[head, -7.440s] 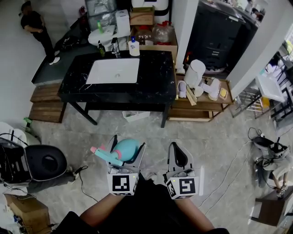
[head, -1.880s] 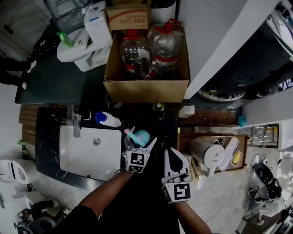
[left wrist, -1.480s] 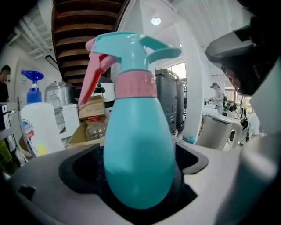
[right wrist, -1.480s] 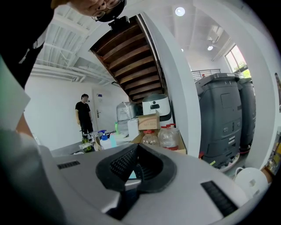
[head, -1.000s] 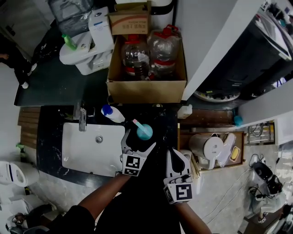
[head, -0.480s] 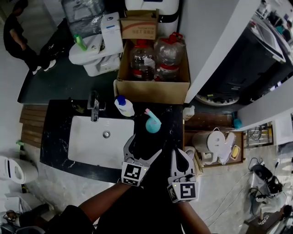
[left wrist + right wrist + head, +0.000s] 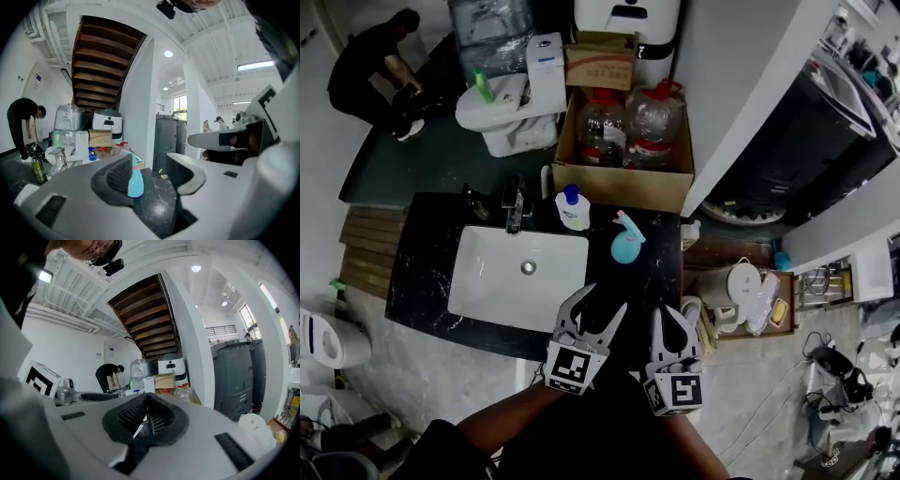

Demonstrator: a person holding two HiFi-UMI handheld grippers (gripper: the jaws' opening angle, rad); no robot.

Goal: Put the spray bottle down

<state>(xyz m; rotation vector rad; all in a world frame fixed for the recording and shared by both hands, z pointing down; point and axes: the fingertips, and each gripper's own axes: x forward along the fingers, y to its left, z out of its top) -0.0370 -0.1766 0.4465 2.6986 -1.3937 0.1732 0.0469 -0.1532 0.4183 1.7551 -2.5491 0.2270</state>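
- Far left, a person (image 7: 370, 61) in dark clothes bends over by a white toilet (image 7: 502, 108).
- A black marble surface (image 7: 431, 234) carries a white sink (image 7: 520, 277), with the tap (image 7: 515, 202) at its back edge.
- Just right of the tap, a white bottle with a blue cap (image 7: 573, 208) stands upright at the back of the surface.
- The left tongs (image 7: 600, 302) hover over the front edge of the surface. They are closing and about half apart, with nothing gripped. Seen along them, the surface and the bottle beyond show in the gap.
- The spray bottle (image 7: 625, 242) stands upright on the surface, right of the sink and near the back edge. Its body is teal and its trigger head is pink. It is well clear of both tongs and nothing touches it.
- Behind it, a cardboard box (image 7: 623, 173) on the floor holds two big plastic jugs (image 7: 630, 122).
- The right tongs (image 7: 672, 323) sit beside the left ones, at the right end of the surface. Their pads are pressed together and hold nothing.
- Further right, a low wooden shelf (image 7: 787, 309) holds a white kettle (image 7: 727, 286).
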